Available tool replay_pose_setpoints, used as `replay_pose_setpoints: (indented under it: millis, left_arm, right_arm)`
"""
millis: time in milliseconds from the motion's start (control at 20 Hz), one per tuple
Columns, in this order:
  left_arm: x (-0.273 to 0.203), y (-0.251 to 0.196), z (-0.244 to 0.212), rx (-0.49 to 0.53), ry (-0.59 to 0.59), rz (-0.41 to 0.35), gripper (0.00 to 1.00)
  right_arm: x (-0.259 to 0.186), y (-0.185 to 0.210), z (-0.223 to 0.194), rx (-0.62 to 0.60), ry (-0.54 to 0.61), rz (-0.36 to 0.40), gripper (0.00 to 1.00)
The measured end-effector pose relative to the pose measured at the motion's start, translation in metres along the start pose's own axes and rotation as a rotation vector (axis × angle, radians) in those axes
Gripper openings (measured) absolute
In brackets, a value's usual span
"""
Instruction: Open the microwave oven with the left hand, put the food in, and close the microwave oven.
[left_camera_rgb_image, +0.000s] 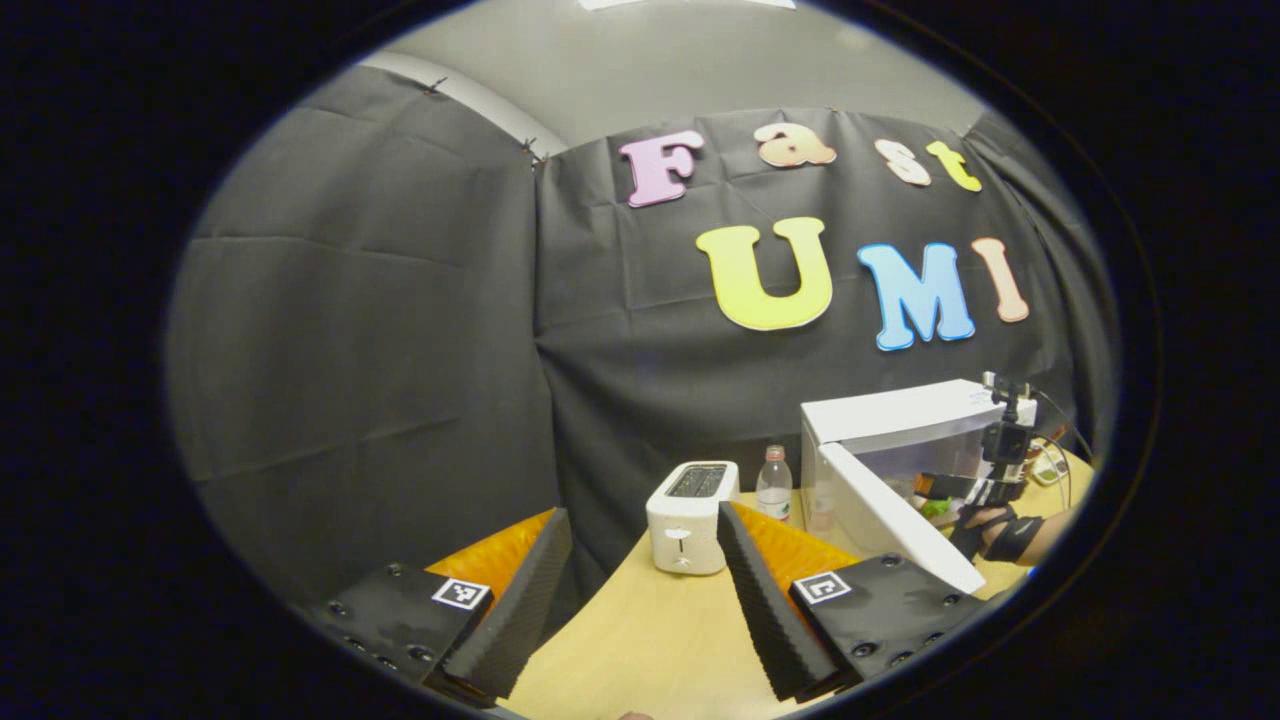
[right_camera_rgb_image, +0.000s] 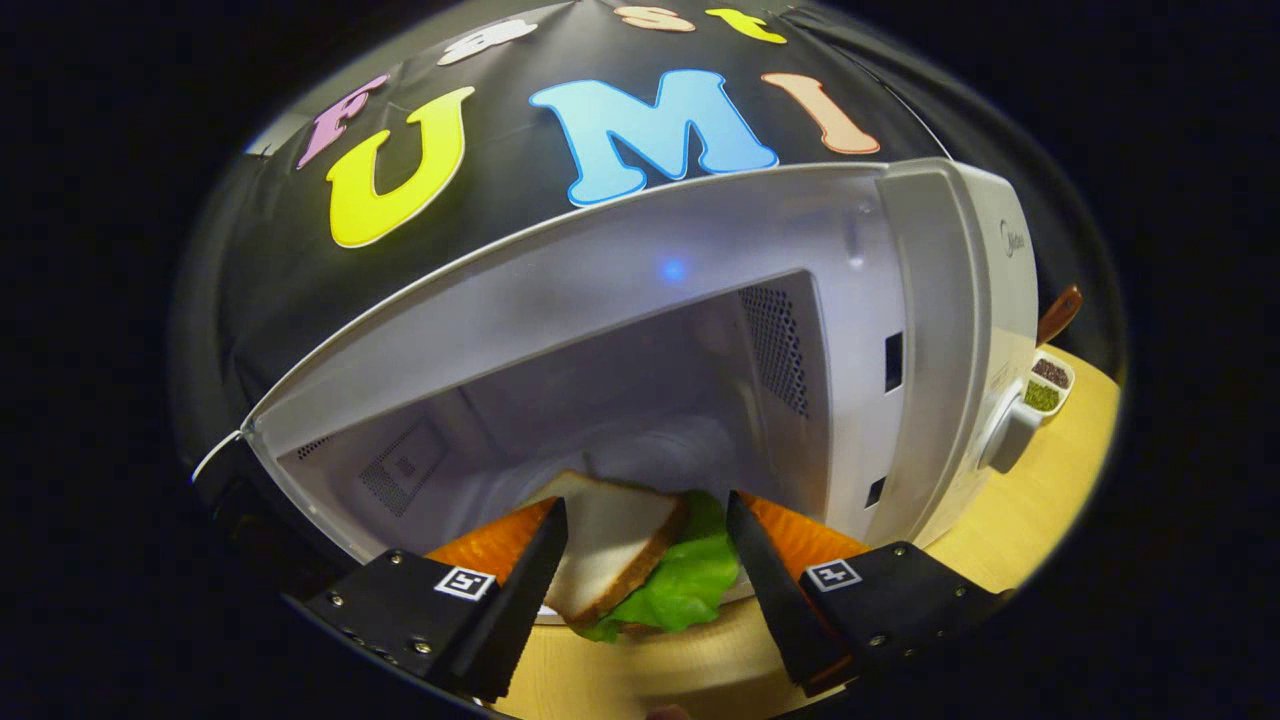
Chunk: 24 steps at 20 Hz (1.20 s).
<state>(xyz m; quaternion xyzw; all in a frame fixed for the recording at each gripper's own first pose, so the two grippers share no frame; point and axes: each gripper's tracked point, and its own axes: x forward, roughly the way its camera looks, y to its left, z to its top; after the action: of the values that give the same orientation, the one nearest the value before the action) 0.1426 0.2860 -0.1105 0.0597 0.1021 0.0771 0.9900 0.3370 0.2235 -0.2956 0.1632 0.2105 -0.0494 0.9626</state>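
Your left gripper hangs spread above the wooden worktop, while your right gripper, also spread, flanks the sandwich at the open microwave.

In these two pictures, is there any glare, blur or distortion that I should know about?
Left gripper view: strong fisheye bending, the table edge curves; the far microwave is small but sharp. Right gripper view: the microwave bulges, a blue glare spot lies on its inner ceiling; the sandwich is clear.

toaster left of bottle, microwave right of both, sandwich at microwave's opening
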Motion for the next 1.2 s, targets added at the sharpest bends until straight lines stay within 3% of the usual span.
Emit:
replay_pose_setpoints:
  millis: [400,650,800,1050,1200]
  left_arm:
    - [-0.004,-0.024,-0.026,-0.031,0.005,-0.009,0.94]
    - [-0.018,-0.035,-0.046,-0.054,0.025,0.004,0.94]
    - [-0.028,-0.039,-0.063,-0.061,0.043,0.025,0.94]
    - [-0.039,-0.049,-0.088,-0.078,0.078,0.04,0.95]
    - [-0.046,-0.062,-0.092,-0.099,0.091,0.024,0.73]
  right_arm:
    - [-0.088,-0.001,0.062,-0.191,-0.118,0.112,0.98]
    - [-0.15,-0.009,0.089,-0.236,-0.172,0.186,0.98]
    - [-0.181,-0.023,0.106,-0.253,-0.202,0.209,0.98]
    - [-0.211,-0.064,0.127,-0.272,-0.236,0.181,0.98]
    - [-0.222,-0.091,0.129,-0.248,-0.212,0.165,0.98]
